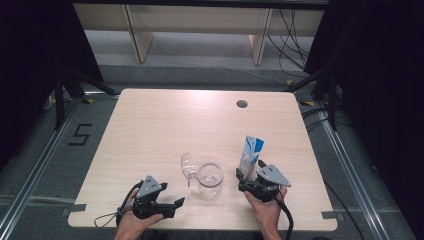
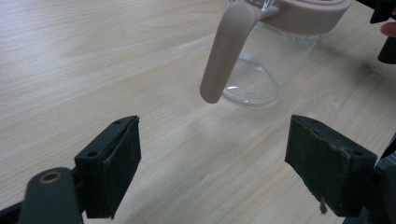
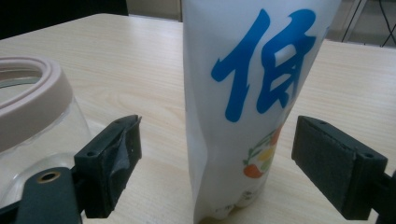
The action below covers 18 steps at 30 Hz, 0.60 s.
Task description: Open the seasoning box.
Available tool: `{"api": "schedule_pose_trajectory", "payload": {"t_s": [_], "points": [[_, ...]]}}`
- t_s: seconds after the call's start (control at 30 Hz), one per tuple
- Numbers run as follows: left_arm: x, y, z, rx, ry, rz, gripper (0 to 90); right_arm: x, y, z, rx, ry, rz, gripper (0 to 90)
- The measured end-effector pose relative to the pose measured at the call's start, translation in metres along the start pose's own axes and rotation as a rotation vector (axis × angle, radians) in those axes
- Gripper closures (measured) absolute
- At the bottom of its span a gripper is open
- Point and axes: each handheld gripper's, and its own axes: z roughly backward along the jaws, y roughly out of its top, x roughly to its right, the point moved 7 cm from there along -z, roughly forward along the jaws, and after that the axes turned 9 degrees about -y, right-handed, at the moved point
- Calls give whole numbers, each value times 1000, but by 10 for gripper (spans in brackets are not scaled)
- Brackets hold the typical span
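From the high view, a clear jar [image 1: 209,180] sat near the front edge of the worktop [image 1: 165,125], with its see-through lid [image 1: 187,166] just left of it and a white-and-blue pouch [image 1: 250,156] standing right of it. The left tool [image 1: 170,205] was left of the jar, the right tool [image 1: 248,181] at the pouch.

Left gripper view: jaws wide apart, holding nothing, the jar's beige handle [image 2: 227,51] ahead.

Right gripper view: jaws spread either side of the pouch [image 3: 252,102], not touching it, jar [image 3: 32,116] to the left.
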Motion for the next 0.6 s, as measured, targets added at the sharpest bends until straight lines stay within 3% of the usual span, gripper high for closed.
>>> {"api": "schedule_pose_trajectory", "payload": {"t_s": [0.03, 0.3, 0.37, 0.57, 0.6], "points": [[1, 0, -1, 6, -3, 19, 177, -1, 0, -2, -3, 11, -3, 167], [0, 0, -1, 8, 2, 9, 177, 0, 1, -13, 20, -11, -2, 195], [1, -1, -1, 1, -6, 15, 177, 1, 1, -15, 14, -23, -45, 207], [1, 0, -2, 6, -6, 22, 177, 7, 1, -22, 18, -35, -19, 225], [1, 0, -2, 7, -6, 22, 177, 6, 1, -21, 5, -37, -37, 229]]}}
